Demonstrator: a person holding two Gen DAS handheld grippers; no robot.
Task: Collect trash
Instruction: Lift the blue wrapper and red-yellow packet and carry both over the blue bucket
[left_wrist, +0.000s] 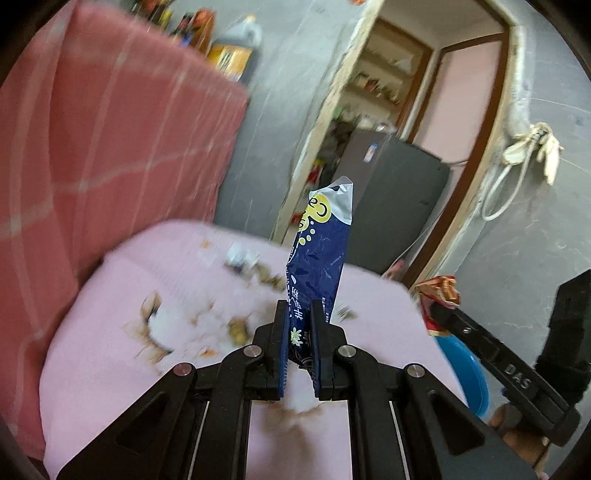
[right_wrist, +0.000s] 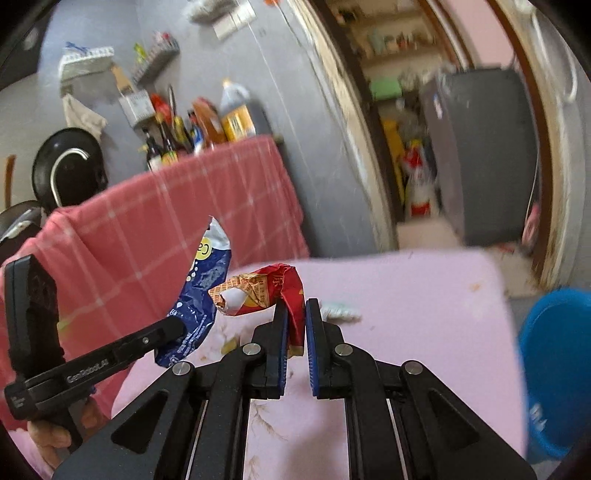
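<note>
The left gripper (left_wrist: 299, 332) is pinching a blue snack wrapper (left_wrist: 319, 258) near its lower end, so most of the wrapper is standing up tall above the pads and leaning a little to the right. The right gripper (right_wrist: 296, 328) is pinching a crumpled red wrapper (right_wrist: 266, 291) by one twisted end, with the bulk of it hanging out to the left of the jaws. Both pieces are being held above the pink tabletop (left_wrist: 110, 369), which is carrying crumbs, brown stains and a small crumpled white scrap (left_wrist: 242, 256).

The step in hand looks like carrying both wrappers to the bin — a blue bucket (right_wrist: 554, 369) is sitting on the floor just past the table's right edge. To do it well, the right one should probably go first, since it is nearer the bucket, travelling until the dangling bulk is fully over the rim before the jaws spread. The blue wrapper is long and light, so it is likely to flap or catch the rim; tipping the left tool so that the wrapper points downward into the bucket would help. The two tools are working close together — in the right view the blue wrapper is nearly touching the red one — so keeping them apart on the way should avoid snagging. The loose scraps on the table are waiting for a later pass.
</note>
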